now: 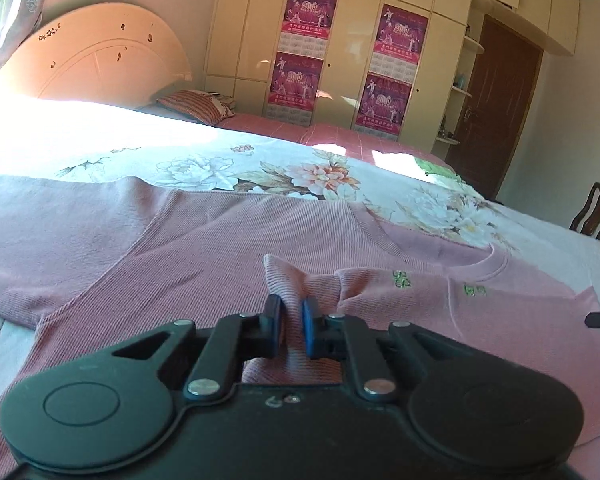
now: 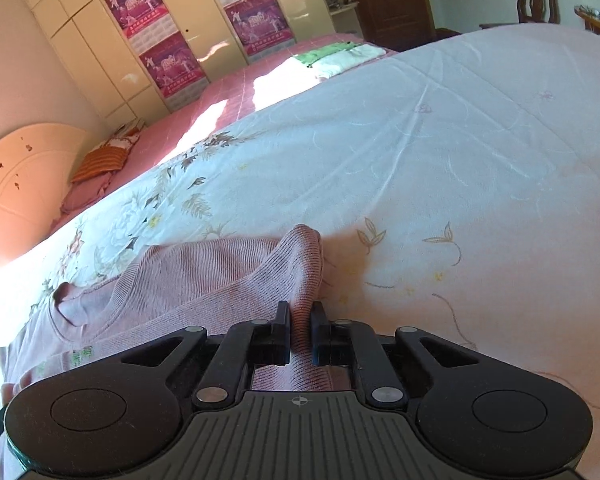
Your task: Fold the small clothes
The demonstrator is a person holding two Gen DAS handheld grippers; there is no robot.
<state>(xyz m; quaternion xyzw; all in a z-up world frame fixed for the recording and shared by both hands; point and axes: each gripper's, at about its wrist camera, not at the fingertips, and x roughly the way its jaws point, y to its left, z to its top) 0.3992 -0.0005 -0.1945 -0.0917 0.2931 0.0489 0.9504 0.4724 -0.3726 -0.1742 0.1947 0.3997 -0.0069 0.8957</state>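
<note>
From the left wrist camera, my left gripper [image 1: 291, 316] pinches a raised fold of the pink ribbed knit top [image 1: 204, 248], fingers clamped on the cloth. The top lies spread on the white floral bedspread [image 1: 284, 168]; its lower part is hidden beneath the gripper body, and small green embroidery near the neckline is too small to read.

From the right wrist camera, my right gripper [image 2: 300, 320] points downward, fingers closed on a bunched sleeve end of the same top, whose far side is cut off at the left edge.
</note>
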